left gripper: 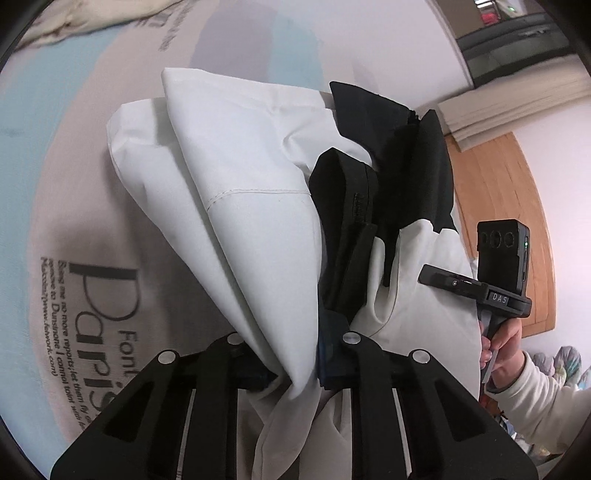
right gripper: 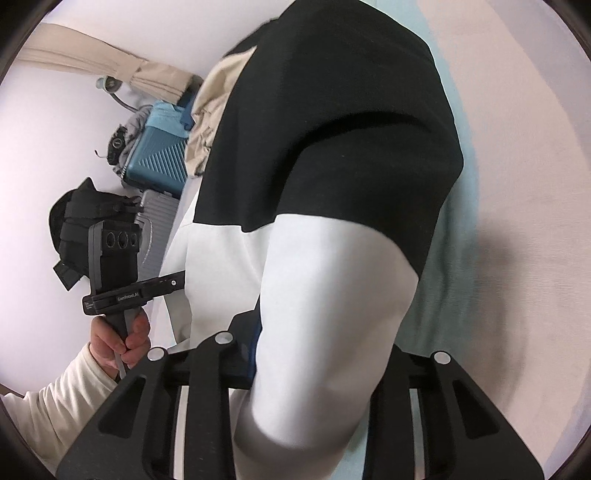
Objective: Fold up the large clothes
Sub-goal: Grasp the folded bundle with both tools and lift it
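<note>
Surface: we see a bedsheet point(left gripper: 48, 206) in pale pink and light blue bands, printed with dark lettering near the left gripper; in the right wrist view the same sheet point(right gripper: 524, 155) lies under the hanging cloth.
Room: white walls, a wooden headboard point(left gripper: 513, 236) and beige curtains point(left gripper: 517, 107) in the left wrist view.
Garment: a white and black garment point(left gripper: 258, 206) hangs bunched above the sheet, gathered towards both grippers; its black part sits at the far end, its white part nearest us.
Left gripper: the left gripper point(left gripper: 295, 373) is clenched on a gathered fold of the white cloth, which spills down between its fingers.
Right gripper: the right gripper point(right gripper: 314, 354) is clamped on the garment point(right gripper: 325, 177), the white cloth bulging out between its fingers.
Only in the left wrist view: the lettering on the sheet, a crumpled cream cloth point(left gripper: 70, 22) at the top left, and the person's right hand point(left gripper: 502, 347) on its gripper's handle beside the garment.
Only in the right wrist view: a blue suitcase point(right gripper: 159, 158), a grey suitcase point(right gripper: 155, 236) below it, a black bag point(right gripper: 77, 218) against the wall, and the person's left hand point(right gripper: 122, 339) in a cream sleeve point(right gripper: 59, 406).
</note>
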The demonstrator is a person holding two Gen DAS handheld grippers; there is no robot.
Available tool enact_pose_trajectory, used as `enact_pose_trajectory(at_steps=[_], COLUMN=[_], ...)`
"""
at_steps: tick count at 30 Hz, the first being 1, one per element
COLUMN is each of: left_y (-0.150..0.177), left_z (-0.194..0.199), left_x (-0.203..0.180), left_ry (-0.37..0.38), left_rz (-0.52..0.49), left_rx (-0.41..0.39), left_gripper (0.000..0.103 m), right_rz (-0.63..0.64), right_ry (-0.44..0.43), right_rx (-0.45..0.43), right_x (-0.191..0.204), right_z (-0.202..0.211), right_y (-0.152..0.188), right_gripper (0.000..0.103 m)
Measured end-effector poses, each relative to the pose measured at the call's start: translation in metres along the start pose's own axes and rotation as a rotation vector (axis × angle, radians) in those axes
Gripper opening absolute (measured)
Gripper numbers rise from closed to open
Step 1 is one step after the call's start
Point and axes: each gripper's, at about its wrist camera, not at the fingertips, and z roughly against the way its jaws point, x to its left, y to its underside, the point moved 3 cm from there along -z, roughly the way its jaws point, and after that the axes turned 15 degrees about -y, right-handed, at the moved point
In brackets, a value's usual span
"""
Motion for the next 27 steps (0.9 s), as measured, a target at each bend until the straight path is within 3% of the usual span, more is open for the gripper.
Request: enact_pose_trajectory(at_steps=[6, 11, 17, 27], left_y=[-0.011, -0.024, -0.010, 0.033], left_z=[0.013, 0.016, -0.007, -0.103], left_x=[-0.075, -0.163, -0.328, -0.622], left_ry=[0.012, 0.031, 0.064, 0.193], left_rz=[-0.077, -0.169, -0.332, -0.484], left_rx=[-0.019, -0.013, -0.018, 0.023], left_gripper=[0.015, 0.016, 0.016, 0.016], right_rz=[0.023, 0.021, 0.009, -0.066], right_ry=[0.009, 0.040, 0.107, 0.246], right_rx=[-0.084, -0.165, -0.279, -0.413], right_x=[0.021, 0.024, -0.002, -0.082], right_z=[0.067, 0.164, 0.325, 0.599], right_y=[0.008, 0.026, 0.066, 0.140], right_gripper=[0.029, 0.029, 0.029, 0.029])
